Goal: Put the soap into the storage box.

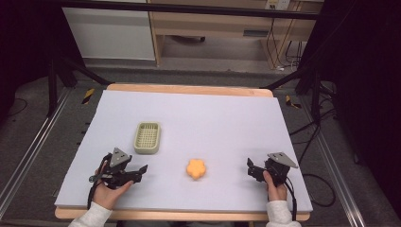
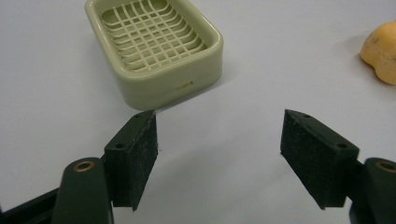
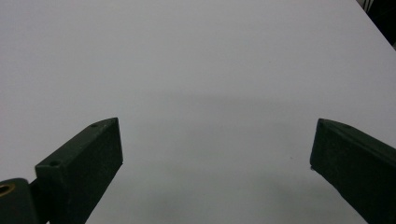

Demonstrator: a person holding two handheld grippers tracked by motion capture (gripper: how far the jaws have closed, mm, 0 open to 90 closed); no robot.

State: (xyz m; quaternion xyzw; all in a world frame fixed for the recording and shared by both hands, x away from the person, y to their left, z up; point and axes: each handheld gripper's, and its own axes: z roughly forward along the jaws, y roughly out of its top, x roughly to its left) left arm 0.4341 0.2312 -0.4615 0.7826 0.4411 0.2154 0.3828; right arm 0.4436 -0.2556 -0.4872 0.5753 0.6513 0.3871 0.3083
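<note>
Nothing grasped yet: left gripper (image 1: 142, 169) and right gripper (image 1: 249, 166) jaws parted, empty; orange soap (image 1: 196, 169) left outside dish (image 1: 147, 137), mid-table.

Both hands are resting low in the frame, the left gripper (image 1: 140, 169) at lower left and the right gripper (image 1: 250, 168) at lower right, jaws seemingly standing apart and empty.

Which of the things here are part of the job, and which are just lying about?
Part of the job:
- soap dish
- orange flower-shaped piece
- left tongs, open
- right tongs, open

Just lying about:
- wooden furniture behind the table
- cables on the floor
</note>
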